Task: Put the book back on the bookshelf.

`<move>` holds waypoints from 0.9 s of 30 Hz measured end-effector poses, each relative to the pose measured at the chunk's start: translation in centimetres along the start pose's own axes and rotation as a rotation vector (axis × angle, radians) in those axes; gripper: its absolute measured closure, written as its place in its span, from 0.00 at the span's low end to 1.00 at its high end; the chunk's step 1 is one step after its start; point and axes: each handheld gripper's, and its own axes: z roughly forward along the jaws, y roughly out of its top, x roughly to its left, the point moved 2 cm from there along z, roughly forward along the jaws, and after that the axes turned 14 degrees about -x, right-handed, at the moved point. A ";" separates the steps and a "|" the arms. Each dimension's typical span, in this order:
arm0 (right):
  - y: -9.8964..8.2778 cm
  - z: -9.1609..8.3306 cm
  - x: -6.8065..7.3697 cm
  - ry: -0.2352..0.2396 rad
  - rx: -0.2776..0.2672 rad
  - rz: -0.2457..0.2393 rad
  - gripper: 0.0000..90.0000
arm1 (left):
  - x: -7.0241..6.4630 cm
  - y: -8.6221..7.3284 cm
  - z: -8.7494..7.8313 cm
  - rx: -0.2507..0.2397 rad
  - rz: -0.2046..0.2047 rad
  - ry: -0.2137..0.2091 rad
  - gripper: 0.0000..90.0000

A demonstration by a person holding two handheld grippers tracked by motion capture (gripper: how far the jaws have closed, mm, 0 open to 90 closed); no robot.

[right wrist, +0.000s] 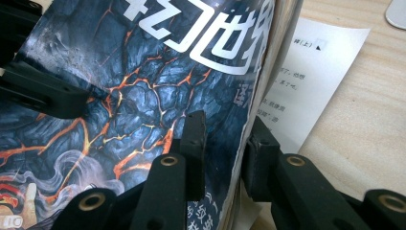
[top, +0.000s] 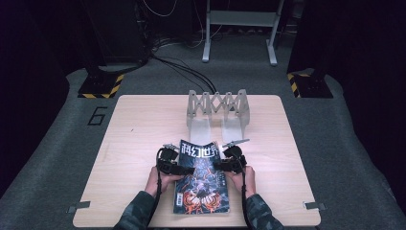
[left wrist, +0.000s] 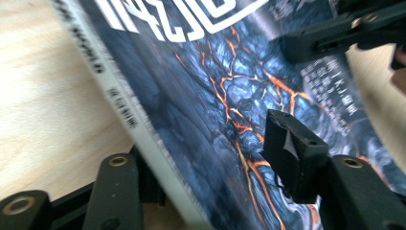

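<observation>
Left tool (top: 184,168) grips the magazine (top: 201,176) at its spine edge: one jaw under the spine, the other on the cover, clamped on it. Magazine lies on the tabletop (top: 134,143) near the person's edge, long axis running away from the person, title end at the far side, toward the grey folding rack (top: 219,112). Far end lifts slightly off the tabletop. Cover: dark blue cracked rock with orange veins, large white Chinese title characters, not legible enough to read; small white vertical text along the right side. Right tool (top: 221,165) is clamped on the magazine's opposite long edge, one jaw on the cover, one beneath. In the right gripper view a white printed sheet (right wrist: 306,86) lies under that edge.
</observation>
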 end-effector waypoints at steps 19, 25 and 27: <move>0.2 -0.6 -0.4 0.033 0.005 0.018 0.49 | -1.3 0.1 -1.1 -0.090 0.078 0.008 0.80; 0.2 -1.2 -1.2 0.036 0.013 0.035 0.37 | -1.6 -0.1 -2.0 -0.159 0.097 0.001 0.82; 0.4 -1.3 -1.3 0.042 0.007 0.047 0.34 | -1.6 -0.1 -2.1 -0.172 0.094 0.000 0.83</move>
